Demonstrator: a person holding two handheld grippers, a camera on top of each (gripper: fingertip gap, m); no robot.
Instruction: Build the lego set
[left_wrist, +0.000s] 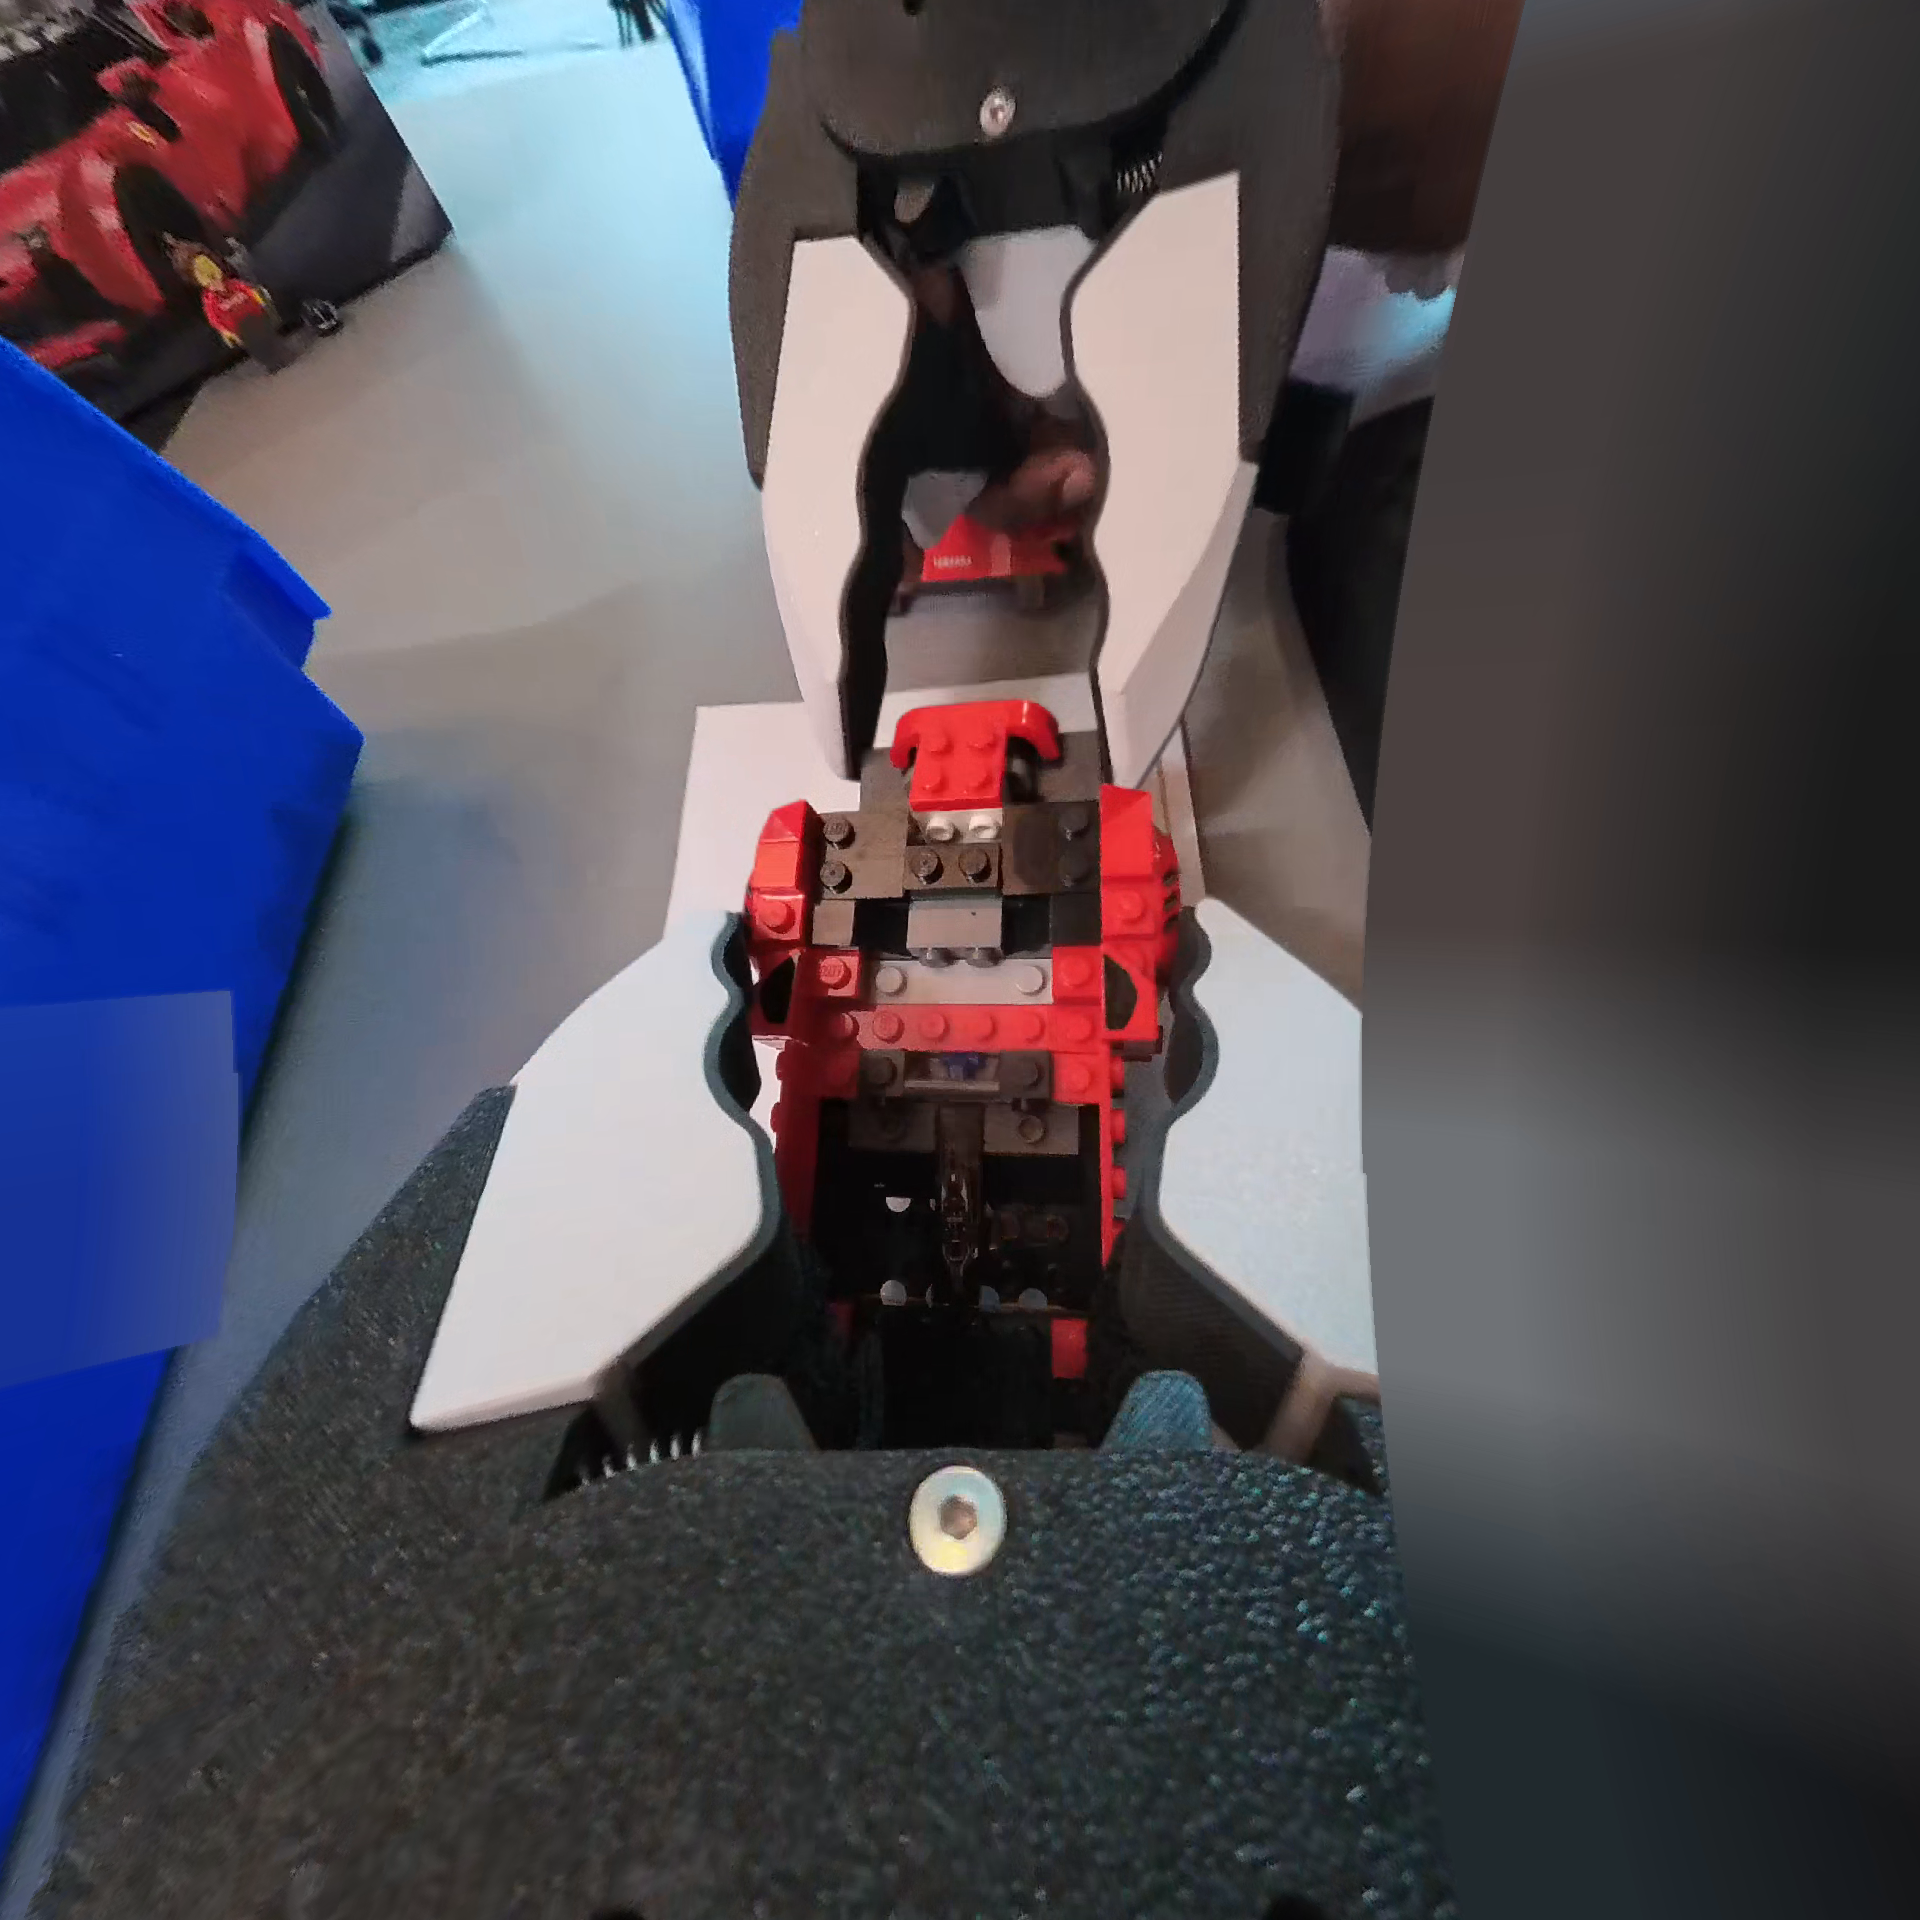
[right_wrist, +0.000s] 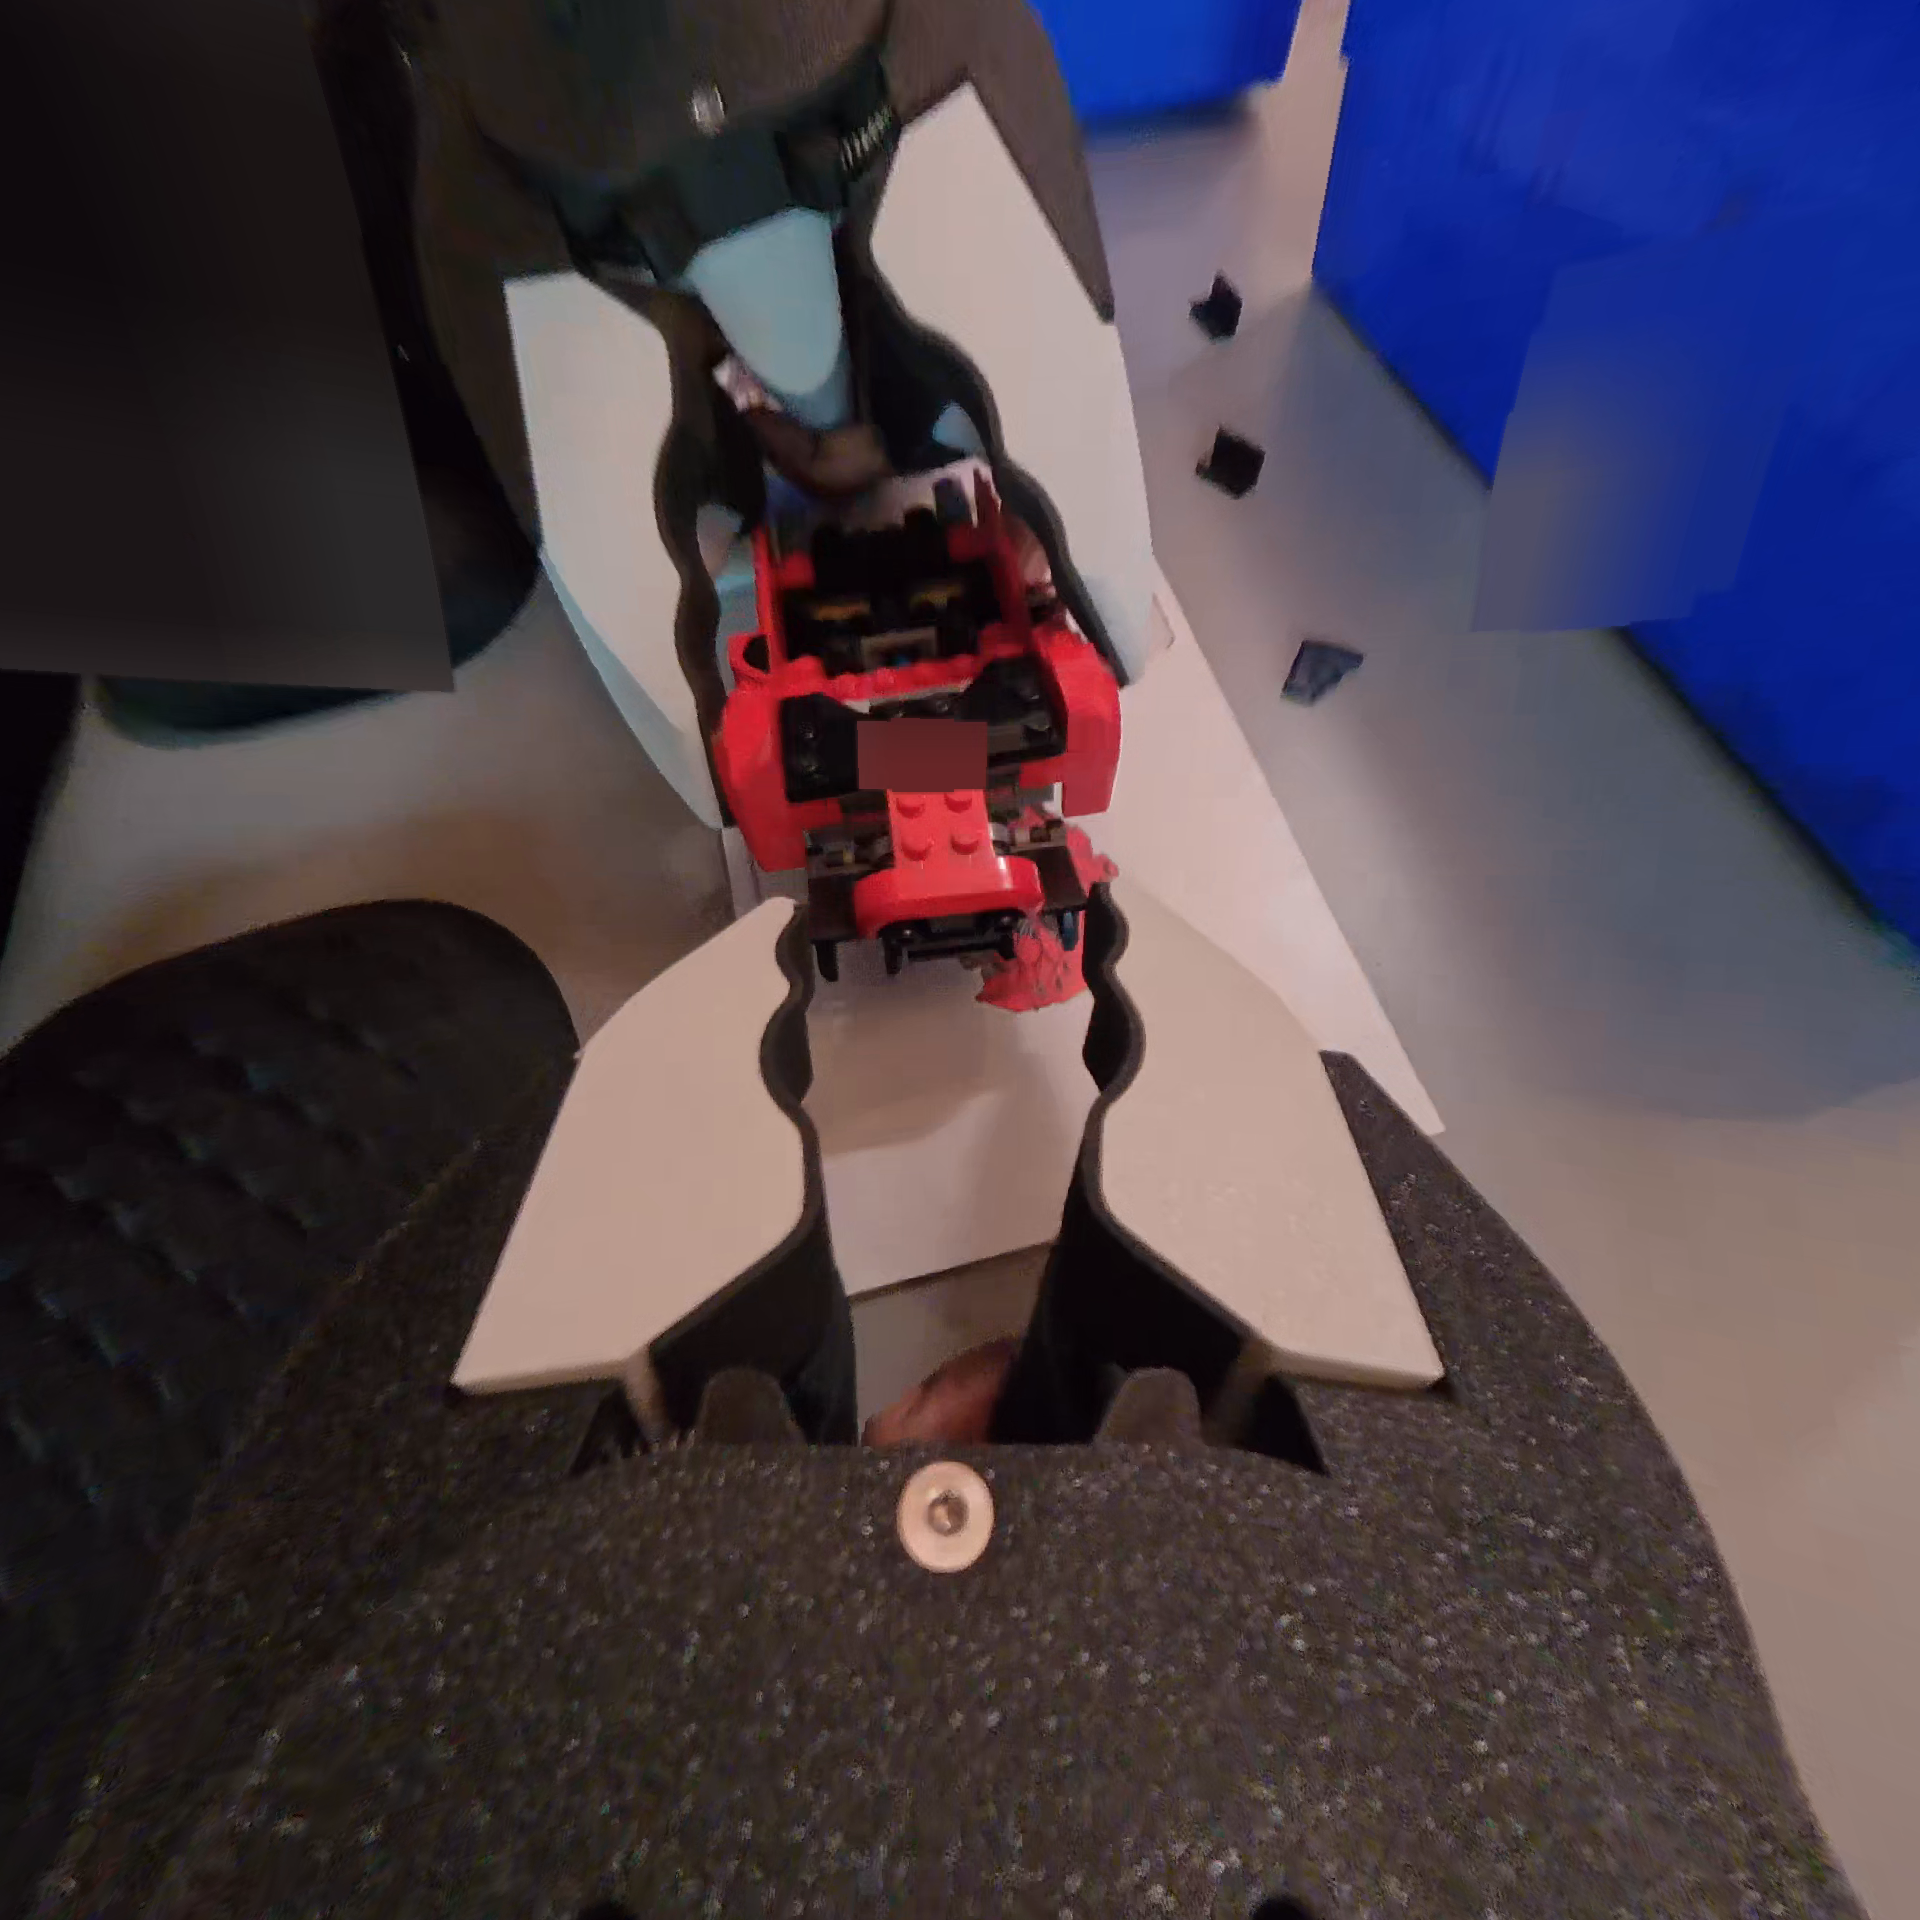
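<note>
A red and black lego car (left_wrist: 961, 935) is held over a white sheet (left_wrist: 727, 790). My left gripper (left_wrist: 961, 940) is shut on the car's body, one finger on each red side. The car's front end carries a red studded nose piece (left_wrist: 971, 753). My right gripper (left_wrist: 982, 748) faces the left one, its fingertips on either side of that front end. In the right wrist view the right gripper (right_wrist: 948, 920) closes on the car's (right_wrist: 914, 727) black front plate, just under the nose piece (right_wrist: 940, 852). The left gripper (right_wrist: 883, 582) holds the car's far half.
Blue bins stand at the left (left_wrist: 125, 831) and at the right (right_wrist: 1610, 312). The set's box (left_wrist: 156, 187), with a red car pictured on it, stands at the far left. Small black pieces (right_wrist: 1231, 457) lie on the grey table (right_wrist: 1455, 935) beside the white sheet (right_wrist: 1226, 831). The tips of one gripper are about 4 cm away from the tips of the other.
</note>
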